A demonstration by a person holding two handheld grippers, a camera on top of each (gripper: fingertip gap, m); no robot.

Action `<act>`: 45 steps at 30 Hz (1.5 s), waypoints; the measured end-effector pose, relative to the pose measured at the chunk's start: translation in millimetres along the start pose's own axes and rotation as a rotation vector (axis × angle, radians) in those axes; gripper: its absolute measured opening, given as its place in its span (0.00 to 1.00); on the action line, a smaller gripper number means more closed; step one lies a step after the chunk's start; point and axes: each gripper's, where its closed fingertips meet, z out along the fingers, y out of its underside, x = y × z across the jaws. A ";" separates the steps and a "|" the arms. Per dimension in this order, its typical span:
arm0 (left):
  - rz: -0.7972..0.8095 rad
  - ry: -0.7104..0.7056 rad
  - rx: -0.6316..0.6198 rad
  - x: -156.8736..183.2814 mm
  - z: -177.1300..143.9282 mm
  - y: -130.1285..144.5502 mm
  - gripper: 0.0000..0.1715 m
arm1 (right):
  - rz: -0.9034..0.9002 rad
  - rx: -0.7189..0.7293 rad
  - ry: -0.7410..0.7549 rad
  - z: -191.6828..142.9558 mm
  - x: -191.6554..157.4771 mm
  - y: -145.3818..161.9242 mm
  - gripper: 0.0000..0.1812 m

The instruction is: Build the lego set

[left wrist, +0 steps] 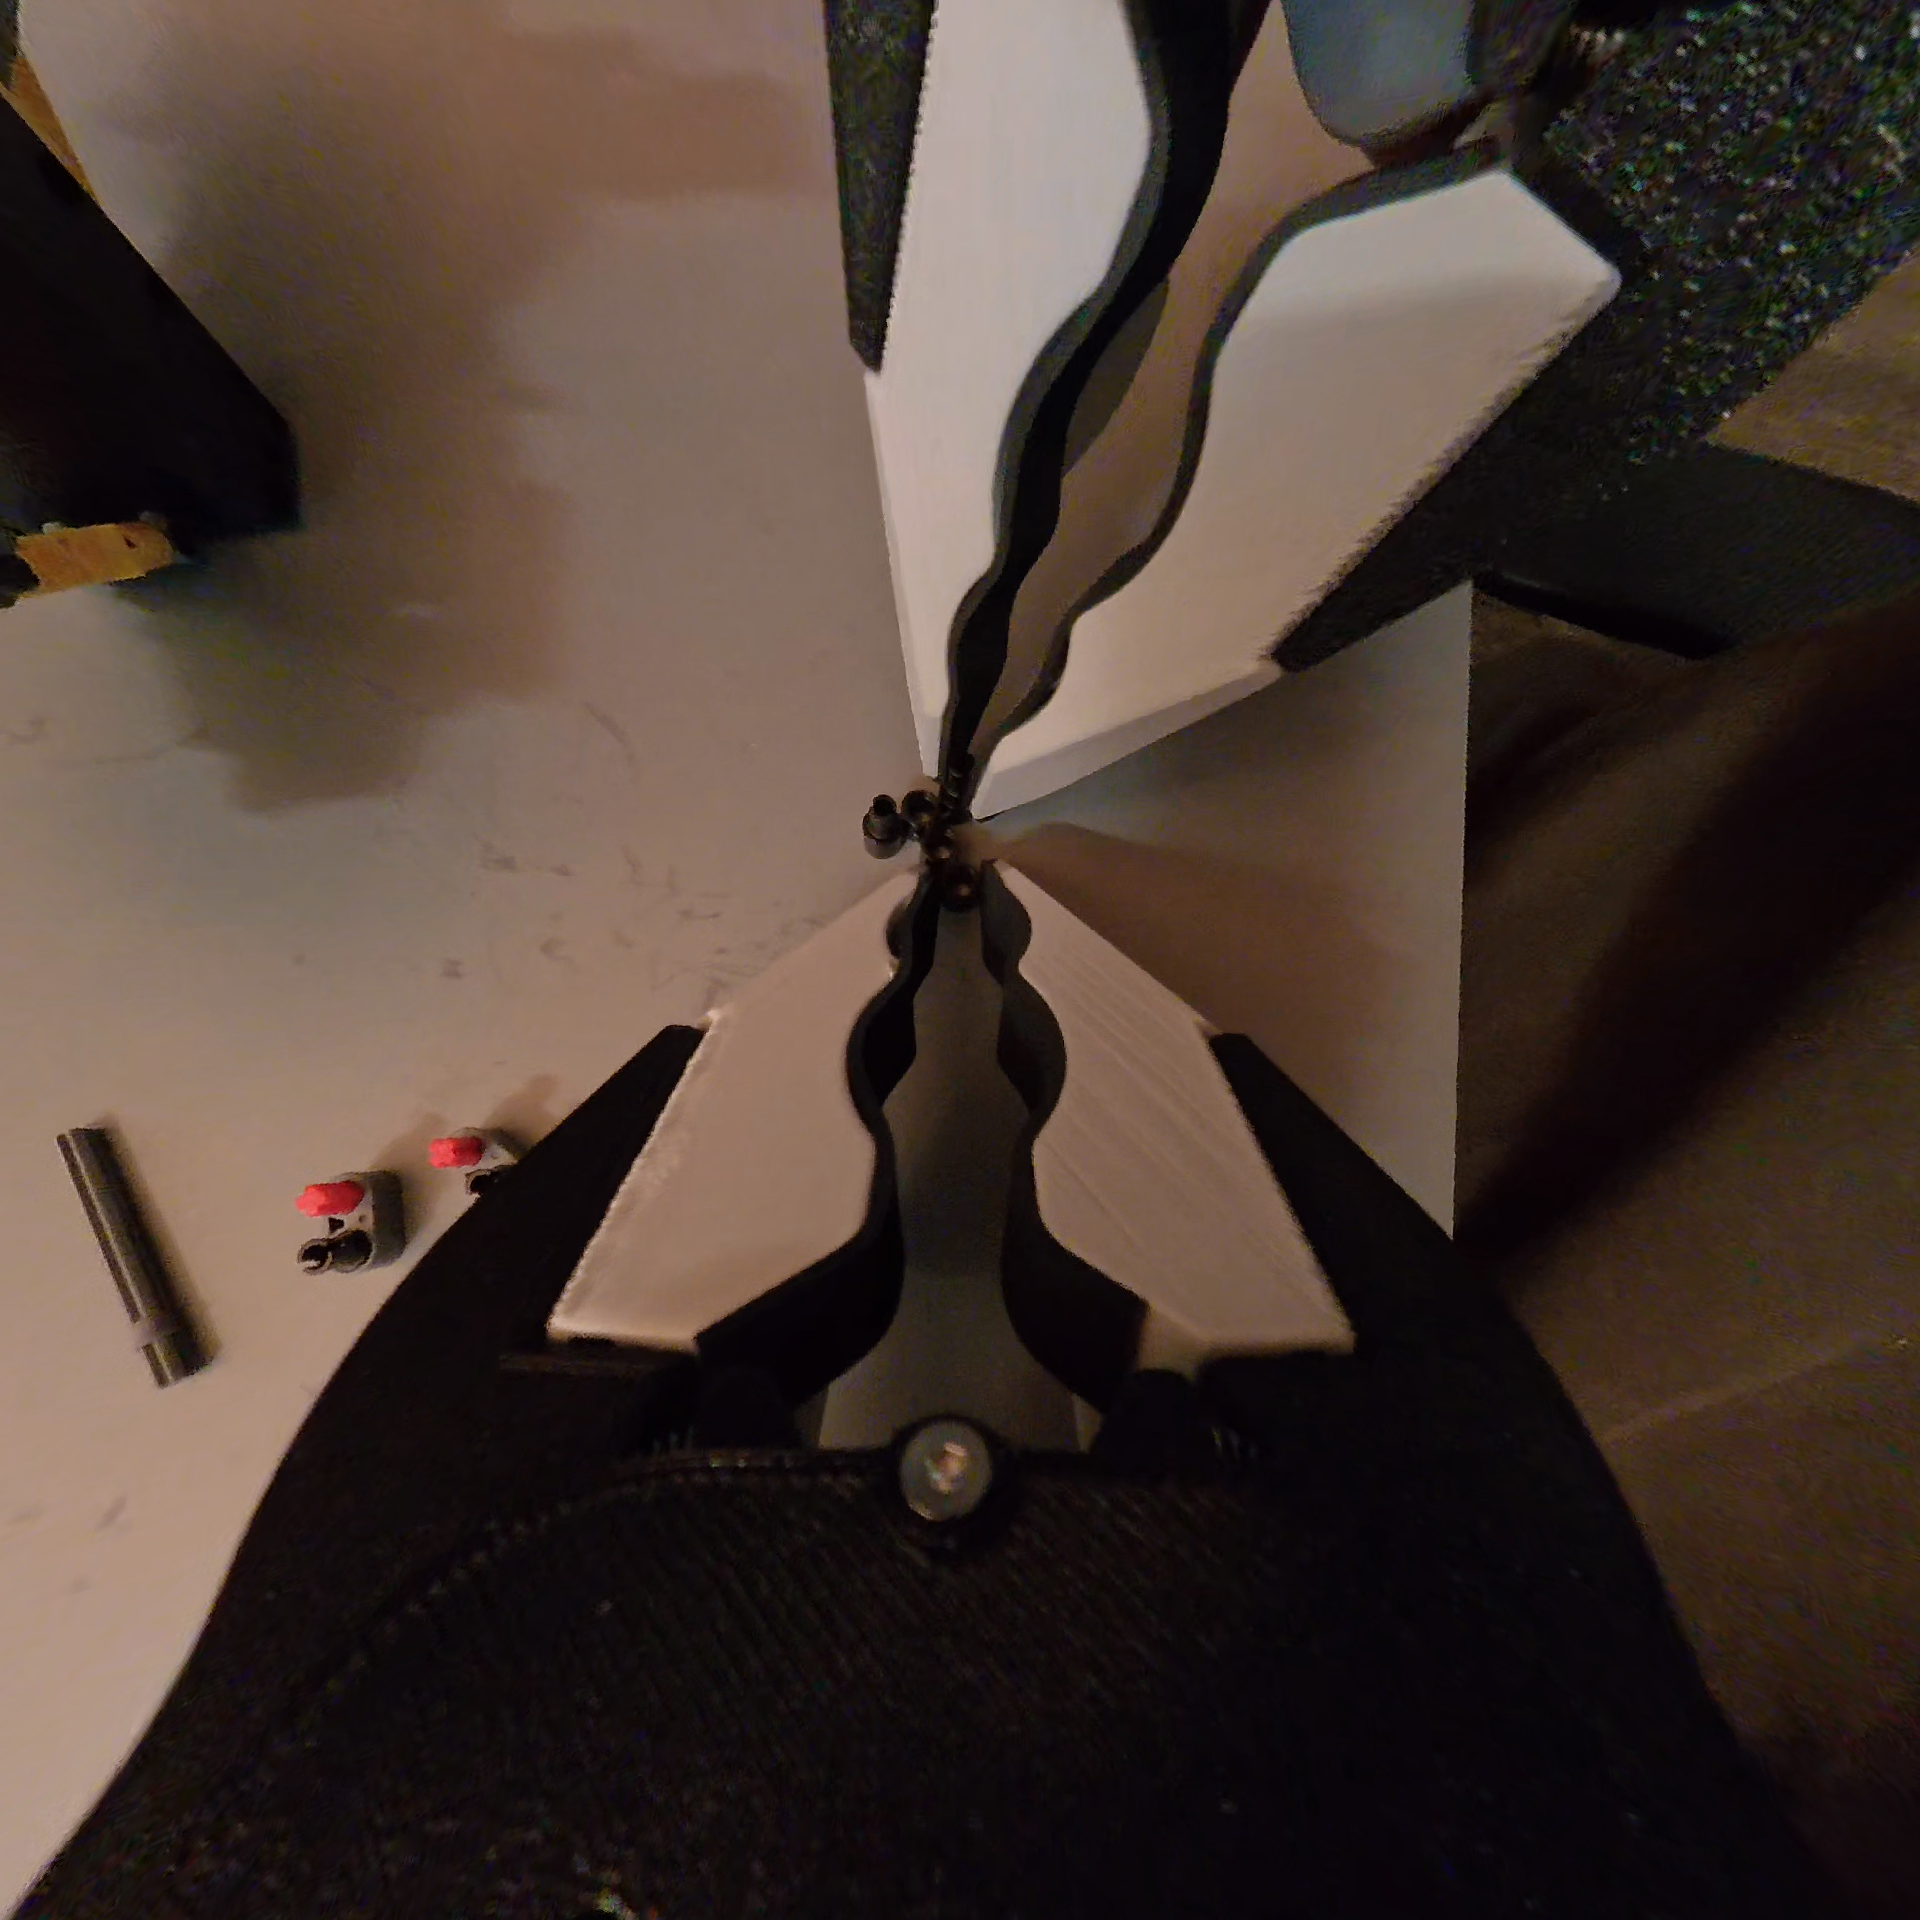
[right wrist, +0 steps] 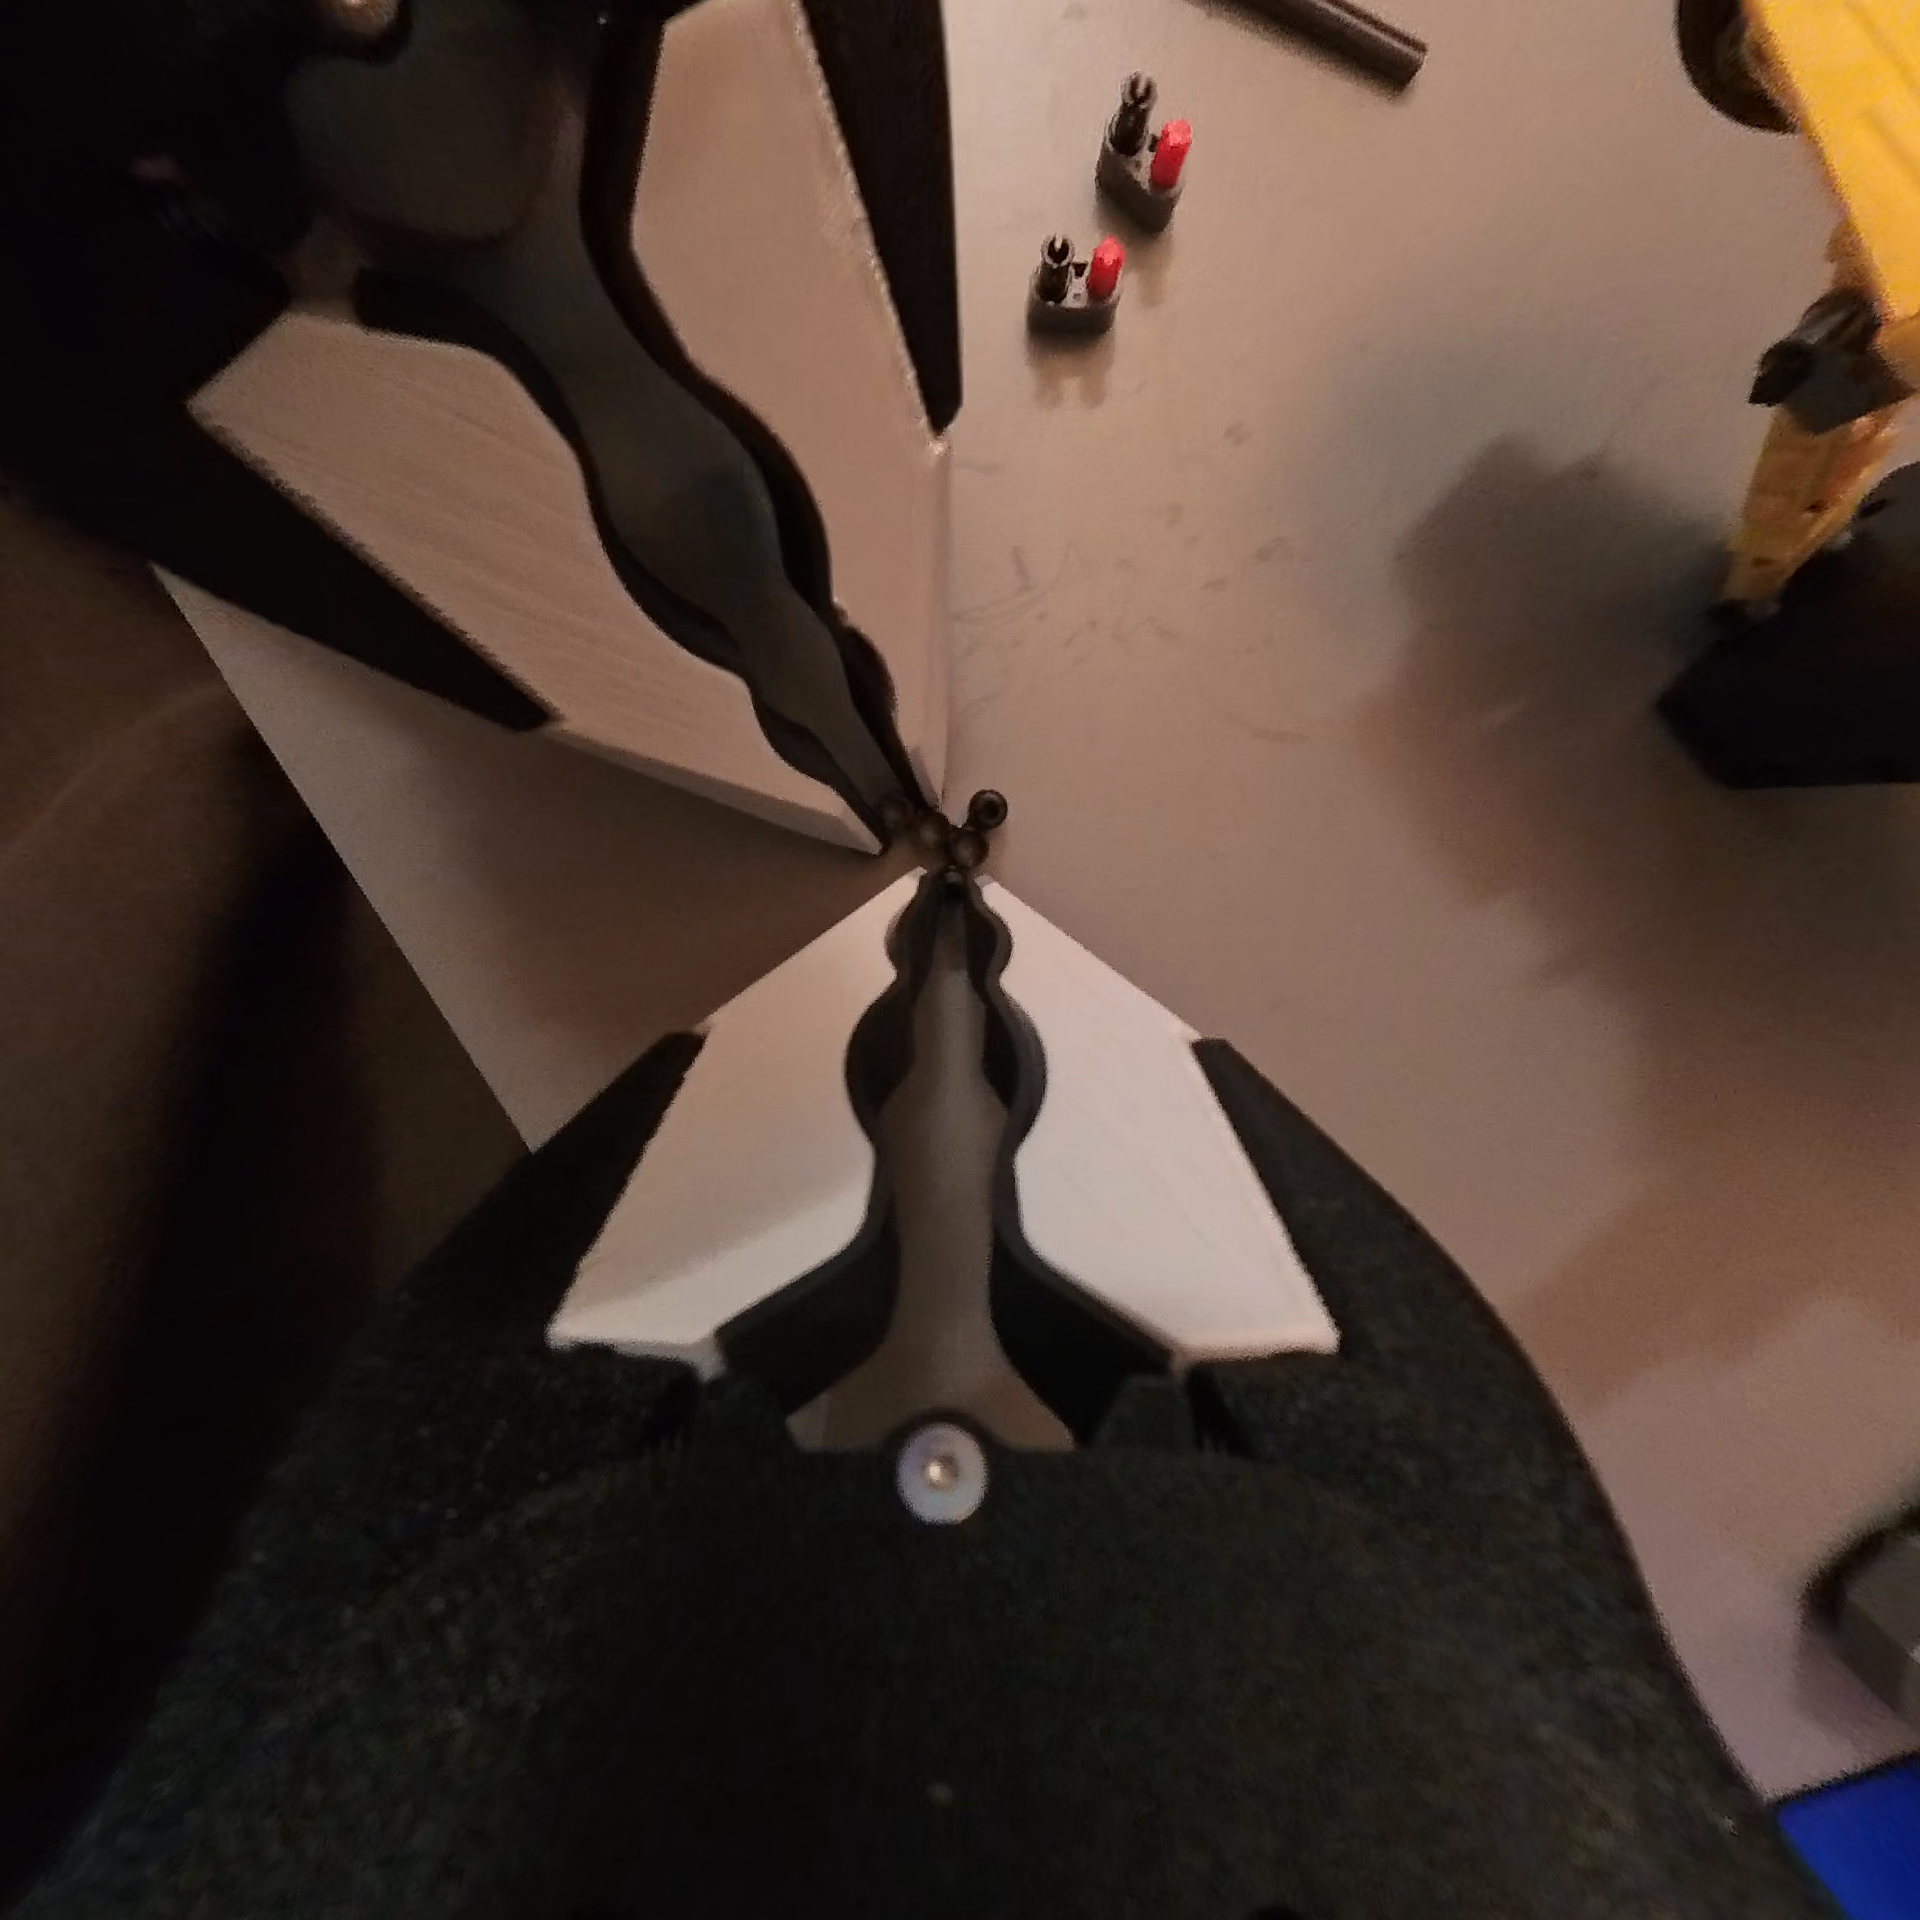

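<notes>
A small black part (left wrist: 920, 826) with several round knobs sits just above the white table (left wrist: 623, 623), between the tips of both grippers. My left gripper (left wrist: 951, 896) comes from below in the left wrist view, its jaws closed on the near end of the part. My right gripper (left wrist: 961, 771) comes from above and is closed on the far end. In the right wrist view the part (right wrist: 961, 831) lies between my right gripper (right wrist: 951, 881) and the left gripper (right wrist: 899, 795), which come tip to tip.
Two grey blocks with red pegs (left wrist: 348, 1221) (left wrist: 473, 1153) and a dark rod (left wrist: 135, 1252) lie to the left. A yellow frame on a black base (right wrist: 1797, 665) stands beyond. The table edge (left wrist: 1465, 935) drops to a dark floor at the right. The grippers are tip to tip, or close to it.
</notes>
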 end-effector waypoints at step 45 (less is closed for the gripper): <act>-0.010 -0.112 0.007 -14.2 -0.8 -0.9 0.02 | 0.175 0.361 -0.162 -27.0 -10.0 -10.5 0.05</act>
